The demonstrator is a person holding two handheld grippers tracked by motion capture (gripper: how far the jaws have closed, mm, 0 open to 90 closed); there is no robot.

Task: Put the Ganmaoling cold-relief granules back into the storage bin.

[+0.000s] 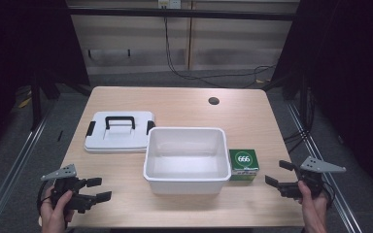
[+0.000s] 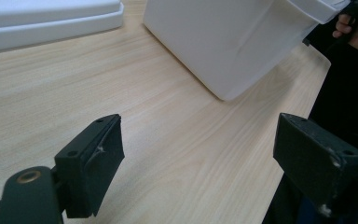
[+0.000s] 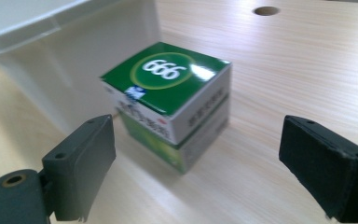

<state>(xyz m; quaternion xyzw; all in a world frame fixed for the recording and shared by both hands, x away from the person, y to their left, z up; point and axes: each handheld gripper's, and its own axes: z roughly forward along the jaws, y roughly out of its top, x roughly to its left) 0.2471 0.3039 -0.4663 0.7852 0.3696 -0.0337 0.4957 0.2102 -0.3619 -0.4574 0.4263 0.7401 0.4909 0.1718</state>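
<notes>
Green box [image 1: 244, 164] touching white bin [image 1: 184, 172]

Bright, evenly lit table [image 1: 126, 97]; dark surroundings; close views slightly blurred.

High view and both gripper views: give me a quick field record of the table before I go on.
bin: white bin, open, mid-table
lid: white lid with black handle, flat, left of and behind the bin
box: green box marked 666, right of the bin
left gripper: left gripper open, holding nothing
right gripper: right gripper open, facing the box
</notes>
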